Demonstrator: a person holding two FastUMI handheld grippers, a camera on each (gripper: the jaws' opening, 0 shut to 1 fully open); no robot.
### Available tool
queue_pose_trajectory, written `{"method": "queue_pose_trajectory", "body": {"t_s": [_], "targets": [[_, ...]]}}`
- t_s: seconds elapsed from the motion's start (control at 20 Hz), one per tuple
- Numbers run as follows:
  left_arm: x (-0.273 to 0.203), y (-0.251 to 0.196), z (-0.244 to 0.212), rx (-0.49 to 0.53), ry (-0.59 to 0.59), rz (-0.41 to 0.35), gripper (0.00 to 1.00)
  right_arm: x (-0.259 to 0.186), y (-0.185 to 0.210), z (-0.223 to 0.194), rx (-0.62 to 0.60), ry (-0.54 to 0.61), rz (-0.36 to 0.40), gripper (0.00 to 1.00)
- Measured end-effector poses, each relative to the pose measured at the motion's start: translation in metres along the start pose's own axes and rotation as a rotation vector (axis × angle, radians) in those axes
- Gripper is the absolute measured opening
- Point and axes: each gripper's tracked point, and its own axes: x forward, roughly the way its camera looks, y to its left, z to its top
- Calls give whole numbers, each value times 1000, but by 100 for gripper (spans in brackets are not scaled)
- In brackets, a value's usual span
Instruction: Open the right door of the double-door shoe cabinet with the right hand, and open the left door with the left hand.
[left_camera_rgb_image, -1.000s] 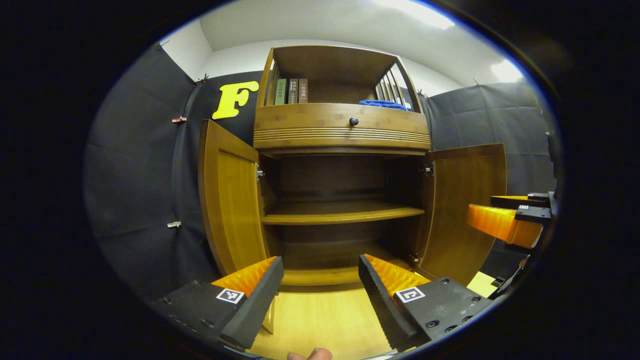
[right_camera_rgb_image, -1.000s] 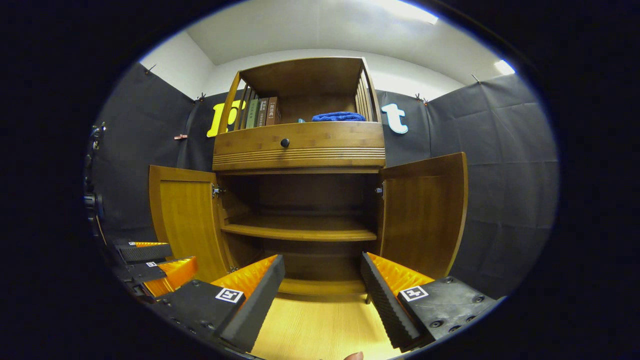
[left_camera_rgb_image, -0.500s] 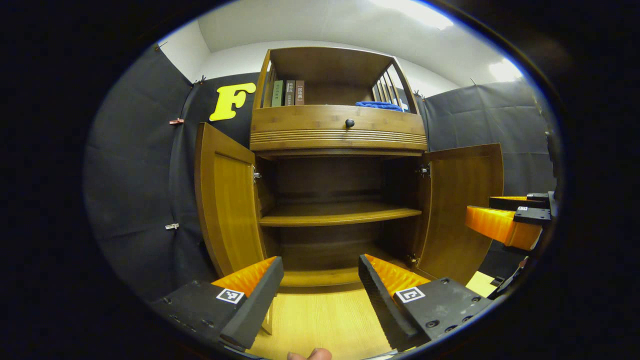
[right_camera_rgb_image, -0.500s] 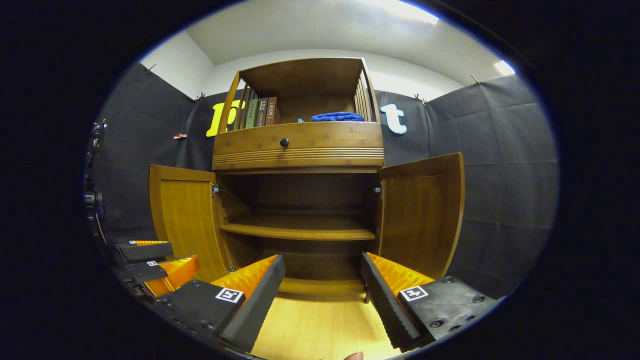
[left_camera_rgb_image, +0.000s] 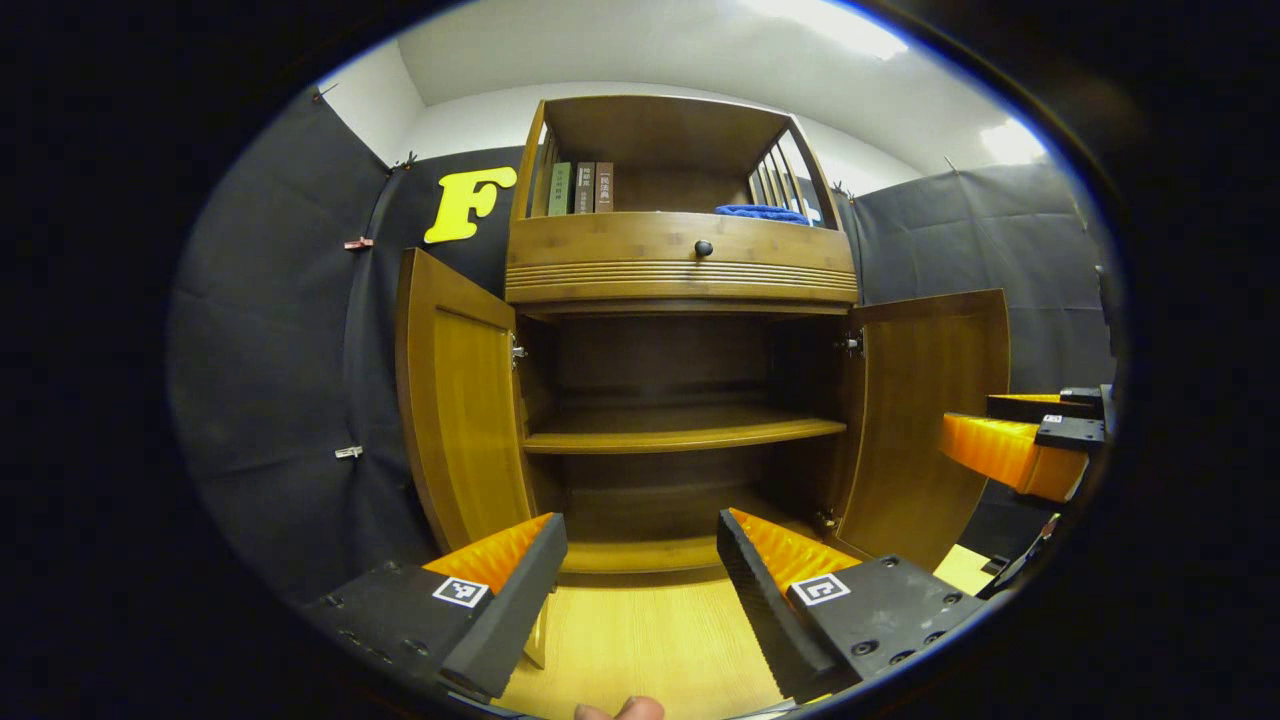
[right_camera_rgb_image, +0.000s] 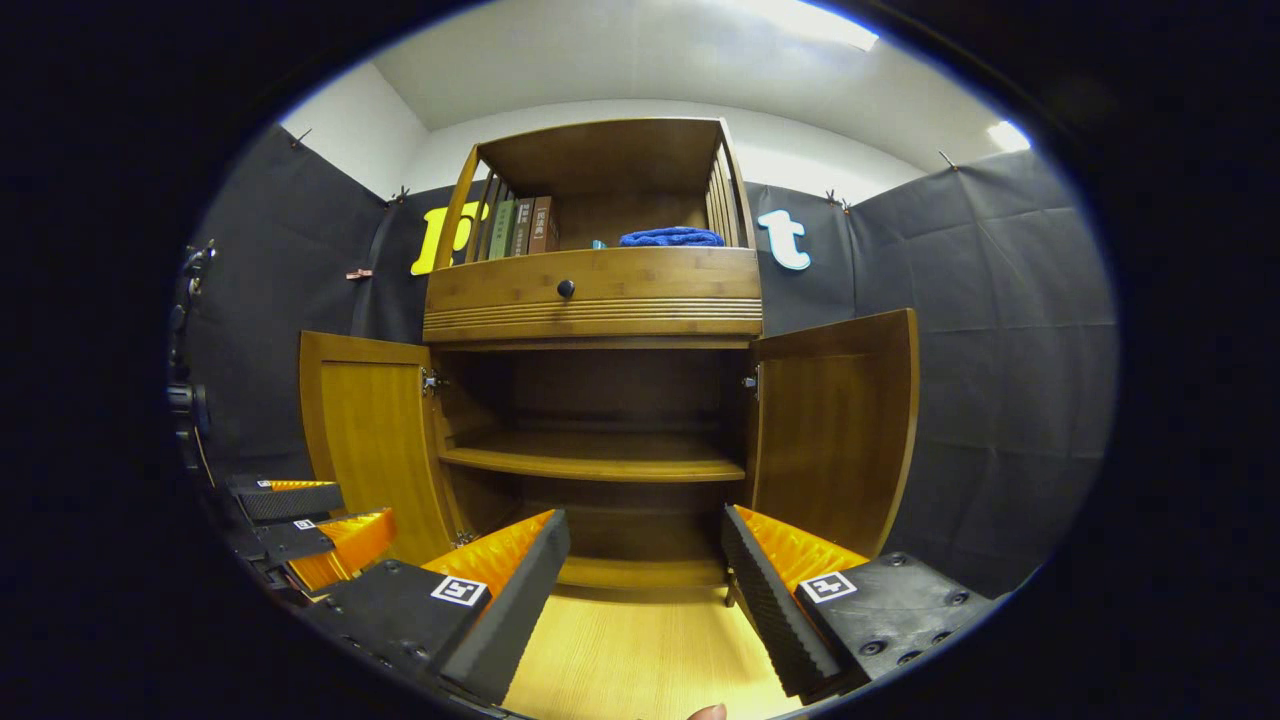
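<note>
The wooden shoe cabinet (left_camera_rgb_image: 680, 270) (right_camera_rgb_image: 595, 300) stands straight ahead with both lower doors swung wide. Its left door (left_camera_rgb_image: 460, 420) (right_camera_rgb_image: 370, 445) and right door (left_camera_rgb_image: 925, 420) (right_camera_rgb_image: 835, 425) hang outward, showing a bare inner shelf (left_camera_rgb_image: 680, 432) (right_camera_rgb_image: 595, 462). My left gripper (left_camera_rgb_image: 640, 570) is open and holds nothing, well short of the cabinet; it also appears at the lower left of the right gripper view (right_camera_rgb_image: 300, 525). My right gripper (right_camera_rgb_image: 645, 565) is open too, back from the cabinet, and shows at the right edge of the left gripper view (left_camera_rgb_image: 1020, 440).
Above the doors is a drawer with a black knob (left_camera_rgb_image: 703, 247) (right_camera_rgb_image: 566, 288). The top shelf holds upright books (left_camera_rgb_image: 580, 187) (right_camera_rgb_image: 520, 226) and a folded blue cloth (left_camera_rgb_image: 760, 212) (right_camera_rgb_image: 670, 237). Light wooden floor (left_camera_rgb_image: 650, 640) lies between the grippers and the cabinet. A fingertip (left_camera_rgb_image: 620, 708) peeks at the bottom.
Both views drift only slightly; the cabinet sits marginally farther in the right gripper view. Doors and both grippers stay as they were.
</note>
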Motion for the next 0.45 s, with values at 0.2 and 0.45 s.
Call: {"method": "queue_pose_trajectory", "body": {"t_s": [0.2,0.45], "targets": [[-1,1,2,3,-5,10,94,0,2,2,1,-3,6,95],[0,1,1,0,2,16,94,1,3,0,3,3,11,95]]}}
